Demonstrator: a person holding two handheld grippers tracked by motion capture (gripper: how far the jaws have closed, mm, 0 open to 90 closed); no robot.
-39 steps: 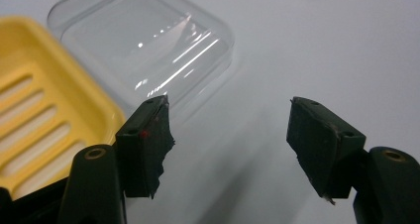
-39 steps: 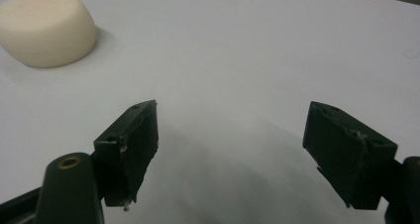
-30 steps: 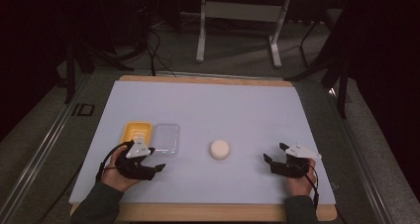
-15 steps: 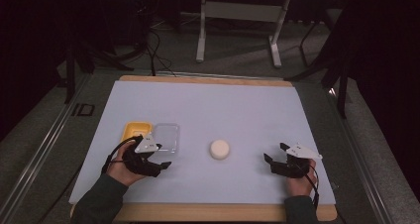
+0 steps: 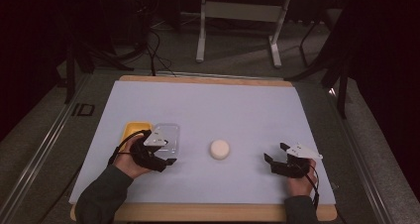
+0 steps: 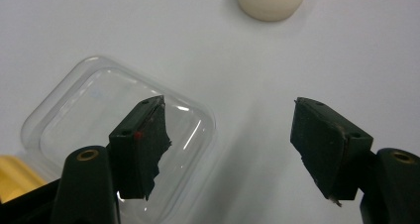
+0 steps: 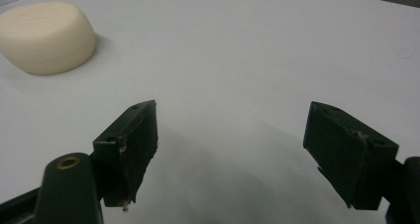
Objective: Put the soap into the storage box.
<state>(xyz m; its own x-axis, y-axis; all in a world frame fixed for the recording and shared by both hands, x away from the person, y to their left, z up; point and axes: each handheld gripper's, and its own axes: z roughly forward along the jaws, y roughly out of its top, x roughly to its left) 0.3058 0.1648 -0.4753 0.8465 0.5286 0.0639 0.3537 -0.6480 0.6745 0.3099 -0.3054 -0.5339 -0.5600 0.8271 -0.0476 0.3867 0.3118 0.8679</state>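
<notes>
A: Nearest us, the left gripper (image 6: 225,149) has just been parting its jaws; nothing sits between them. The clear lid (image 6: 119,135) lies beside its left jaw.

B: We judge the lid released; the white puck (image 6: 270,1) lies ahead. The right gripper (image 7: 230,154) gapes, empty.

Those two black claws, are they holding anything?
No. The left gripper is open over the clear lid; its jaws have just been opening. The right gripper is open and empty.

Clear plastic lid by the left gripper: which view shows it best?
The left gripper view: the clear plastic lid is close, its rounded rim plain. The high view shows it small, partly behind the left gripper.
</notes>
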